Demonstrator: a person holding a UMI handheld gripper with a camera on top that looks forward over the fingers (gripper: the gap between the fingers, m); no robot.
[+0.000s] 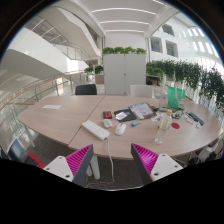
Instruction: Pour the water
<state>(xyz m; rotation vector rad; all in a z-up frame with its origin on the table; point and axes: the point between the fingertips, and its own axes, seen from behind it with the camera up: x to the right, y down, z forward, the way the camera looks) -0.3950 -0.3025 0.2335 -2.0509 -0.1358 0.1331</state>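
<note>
A tall green vessel (175, 97) stands on the far right part of a long curved wooden table (60, 120). A clear bottle or glass (163, 126) stands nearer, at the table's right front edge. My gripper (112, 160) is open and empty. Its magenta pads (78, 160) are spread wide, below and in front of the table's near edge. Both vessels are well beyond the fingers and to their right. I cannot tell whether either vessel holds water.
A white flat object (96, 129), a white mouse-like thing (120, 128), an open device (141, 110) and small red items (178, 124) lie on the table. Chairs (86, 89) stand behind it. A white cabinet (124, 72) with plants on top is at the back.
</note>
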